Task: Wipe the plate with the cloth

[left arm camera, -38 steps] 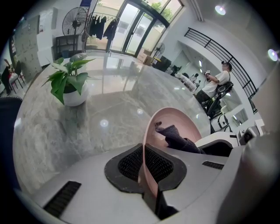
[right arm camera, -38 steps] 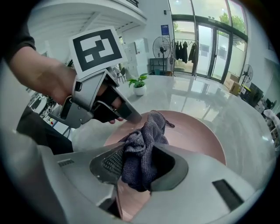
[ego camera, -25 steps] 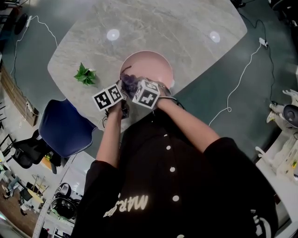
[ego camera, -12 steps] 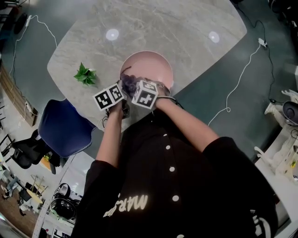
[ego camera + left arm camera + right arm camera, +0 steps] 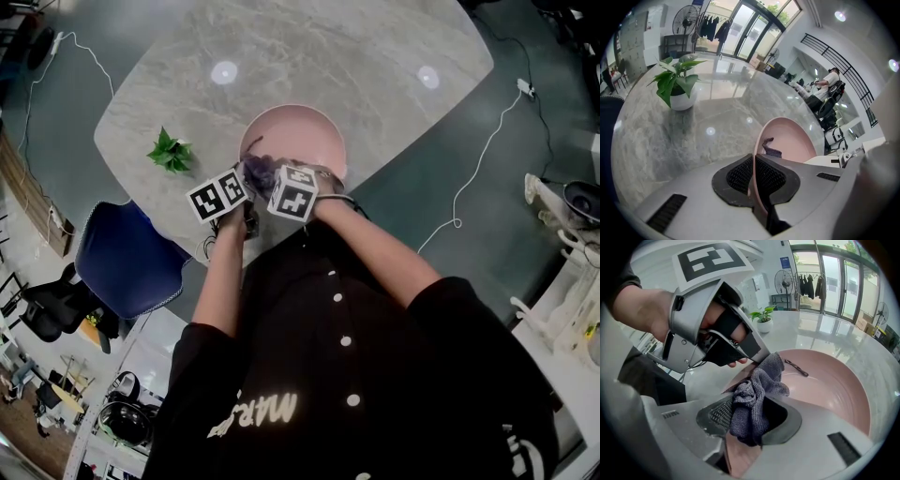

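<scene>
The plate (image 5: pixel 300 131): your left gripper (image 5: pixel 753 161) is clamping its rim, your right gripper (image 5: pixel 749 416) is pinching the cloth (image 5: pixel 759 380) beside it; hard pressing risks wrenching it loose.

The plate (image 5: pixel 305 136) lies on the table (image 5: pixel 328 47), plant (image 5: pixel 171 151) to its left, cloth (image 5: pixel 259 170) inside.

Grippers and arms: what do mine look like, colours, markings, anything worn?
The left gripper and right gripper have light grey moulded bodies with black mesh-textured pads. Each carries a white cube with black square markers. Thin wires run under the left gripper's body. The person wears a black short-sleeved top with white buttons.
</scene>
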`<state>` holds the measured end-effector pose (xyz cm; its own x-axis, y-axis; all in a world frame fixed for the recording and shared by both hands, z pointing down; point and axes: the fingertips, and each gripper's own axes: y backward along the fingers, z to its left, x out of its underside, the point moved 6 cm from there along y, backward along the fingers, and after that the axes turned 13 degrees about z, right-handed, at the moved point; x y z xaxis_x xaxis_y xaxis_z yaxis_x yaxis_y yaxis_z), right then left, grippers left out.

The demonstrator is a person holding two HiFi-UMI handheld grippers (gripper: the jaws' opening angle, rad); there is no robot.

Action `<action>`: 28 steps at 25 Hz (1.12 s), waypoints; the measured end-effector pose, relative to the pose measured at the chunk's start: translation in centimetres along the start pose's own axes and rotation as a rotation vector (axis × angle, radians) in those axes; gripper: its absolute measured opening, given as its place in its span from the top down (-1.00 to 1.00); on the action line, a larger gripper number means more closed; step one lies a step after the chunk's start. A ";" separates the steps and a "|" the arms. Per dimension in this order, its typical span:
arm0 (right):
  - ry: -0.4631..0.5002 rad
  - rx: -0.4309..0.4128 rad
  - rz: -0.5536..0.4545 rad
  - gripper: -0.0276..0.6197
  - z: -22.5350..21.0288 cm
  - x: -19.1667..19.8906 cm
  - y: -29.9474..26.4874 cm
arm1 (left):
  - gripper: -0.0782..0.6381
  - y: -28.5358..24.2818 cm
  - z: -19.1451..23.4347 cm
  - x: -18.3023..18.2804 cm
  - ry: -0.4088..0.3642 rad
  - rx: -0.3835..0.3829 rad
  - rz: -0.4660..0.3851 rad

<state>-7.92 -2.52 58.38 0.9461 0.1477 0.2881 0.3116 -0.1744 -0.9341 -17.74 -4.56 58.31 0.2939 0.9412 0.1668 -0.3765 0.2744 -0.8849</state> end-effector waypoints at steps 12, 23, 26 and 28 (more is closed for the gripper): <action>0.095 0.015 0.034 0.47 0.7 1.1 0.8 | 0.70 0.1 -0.3 -0.1 -0.004 -0.004 -0.004; 0.166 0.015 0.088 0.47 1.1 3.0 1.0 | 0.70 0.0 -0.1 0.0 -0.006 0.004 -0.004; 0.185 0.021 0.102 0.47 1.2 3.5 1.1 | 0.70 0.0 -0.1 0.0 -0.011 0.006 -0.002; 0.199 0.025 0.114 0.47 1.2 3.9 1.2 | 0.70 0.0 -0.1 0.0 -0.015 0.004 -0.001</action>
<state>-4.01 -1.02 58.16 0.9746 -0.0668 0.2139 0.2017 -0.1543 -0.9672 -17.62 -4.60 58.29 0.2810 0.9438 0.1740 -0.3800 0.2759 -0.8829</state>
